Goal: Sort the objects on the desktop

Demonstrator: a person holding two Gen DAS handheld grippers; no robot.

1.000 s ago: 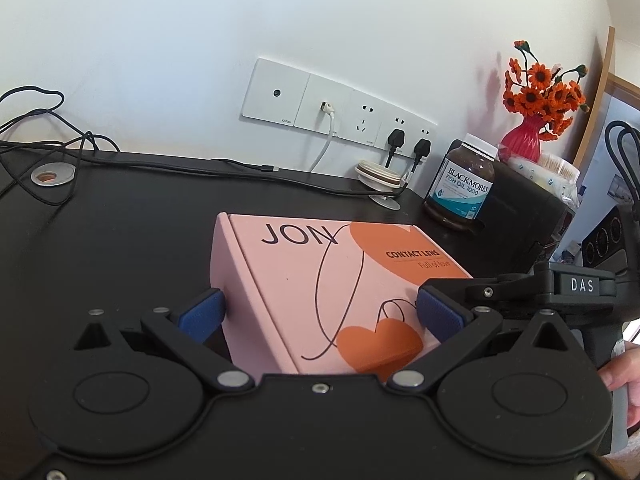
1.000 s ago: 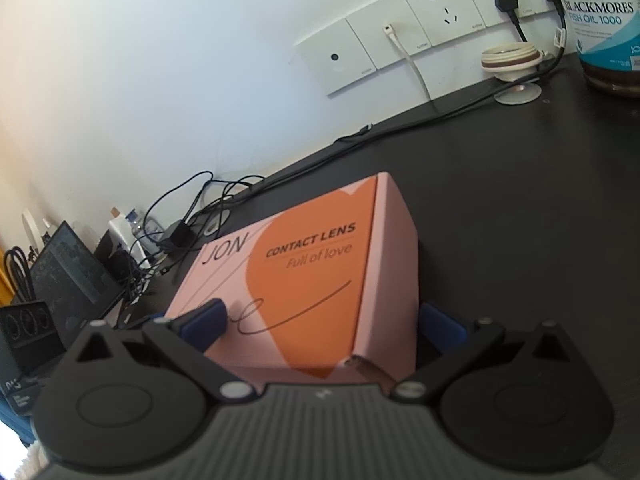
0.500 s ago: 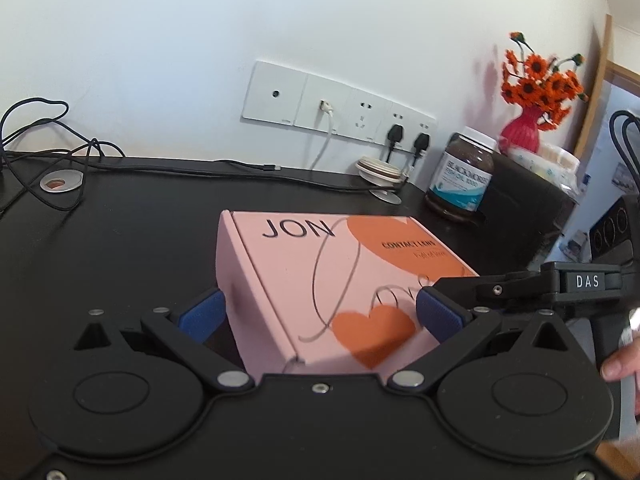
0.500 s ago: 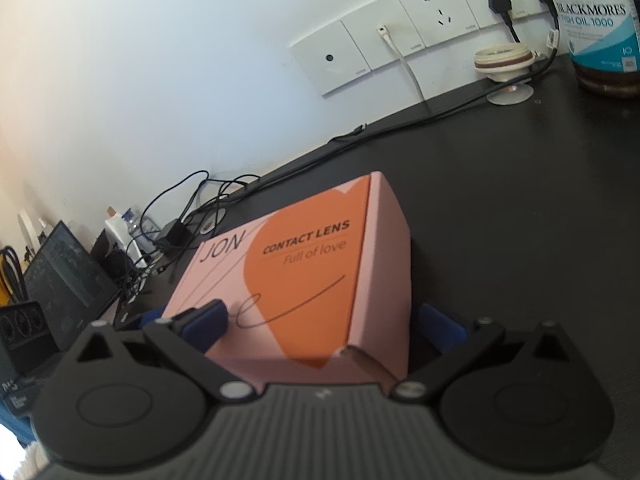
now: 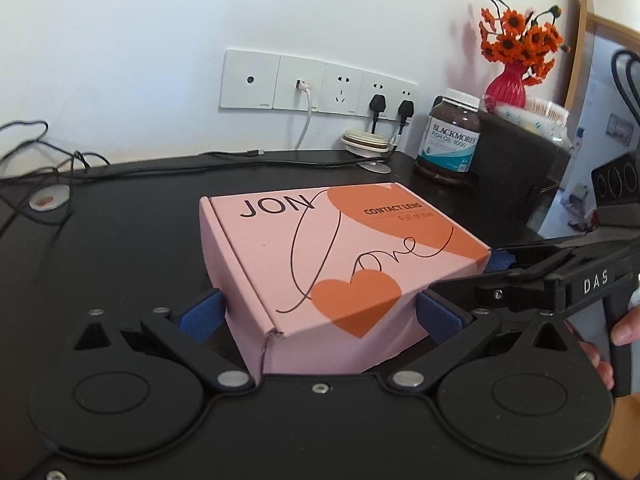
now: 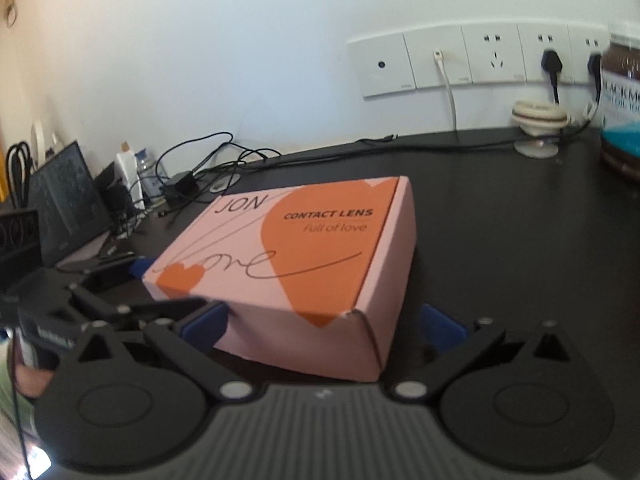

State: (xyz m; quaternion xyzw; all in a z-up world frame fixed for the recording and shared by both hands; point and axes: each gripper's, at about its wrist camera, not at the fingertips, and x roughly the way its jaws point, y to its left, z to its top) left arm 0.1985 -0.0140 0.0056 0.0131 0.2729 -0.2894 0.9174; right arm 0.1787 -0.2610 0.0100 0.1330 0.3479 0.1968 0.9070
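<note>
On the black desk, near its middle, we are seeing the pink and orange contact lens box sitting flat, lid closed, one corner turned toward the left wrist camera. We are straddling that near corner with the left gripper: its blue pads are spread wide, lying just beside the box's two near faces, and we cannot tell if they are touching the cardboard. We are doing the same with the right gripper from the box's other end, jaws wide apart, the left pad close against the short face, the right pad standing off from the long side with a strip of desk showing between. Each tool is showing up in the other's view, at the box's far corner. A hand is showing at the right edge of the left view, wrapped around the right tool's handle. Bare desk is lying open on both long sides of the box and behind it toward the wall. Clutter is staying at the edges: the fish oil bottle and the red vase of orange flowers at the back right, a round stand under the wall sockets, cables along the back left, and a dark screen plus small bottles far left in the right view.
</note>
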